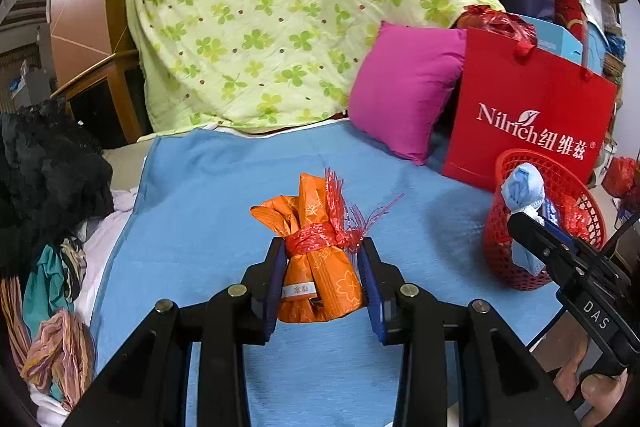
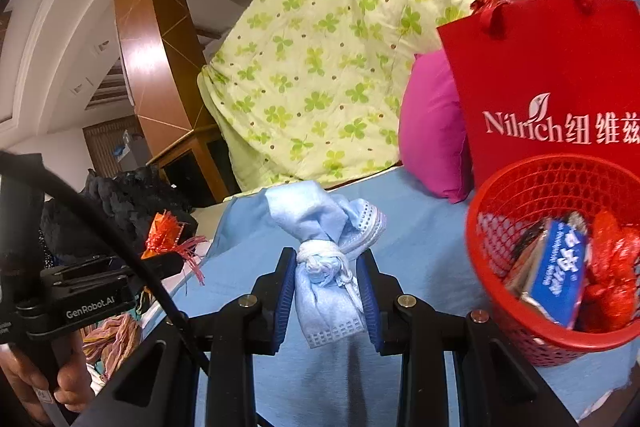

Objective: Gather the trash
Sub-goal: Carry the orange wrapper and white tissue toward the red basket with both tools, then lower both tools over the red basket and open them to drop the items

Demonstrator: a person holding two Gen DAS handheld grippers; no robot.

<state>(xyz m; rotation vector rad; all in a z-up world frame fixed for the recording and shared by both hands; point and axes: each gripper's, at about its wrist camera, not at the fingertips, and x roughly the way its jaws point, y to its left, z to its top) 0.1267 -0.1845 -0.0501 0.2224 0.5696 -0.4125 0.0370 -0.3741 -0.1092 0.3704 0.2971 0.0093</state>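
- Left side first: my left gripper is pinching the orange flower-print wrapper bundle tied with red plastic string, pads pressed on both flanks just under the knot, held over the light blue bed sheet.
- There's a small white tag near the bottom of that bundle, but I can't read it.
- My right gripper is squeezing the pale blue face-mask bundle knotted with white loops, also gripped right below its knot, hanging above the sheet.
- The red plastic mesh basket is sitting just to the right, already holding a blue printed box and some crumpled red plastic.
- To do this bit well, I'm thinking: carry the mask bundle over the rim first, get it well inside before letting go, then bring the orange one after so the two tools aren't crowding each other.
- Readable stuff: the red paper gift bag behind the basket says "Nilrich" plus Chinese characters; the tools read "GenRobot.AI" and "DAS".
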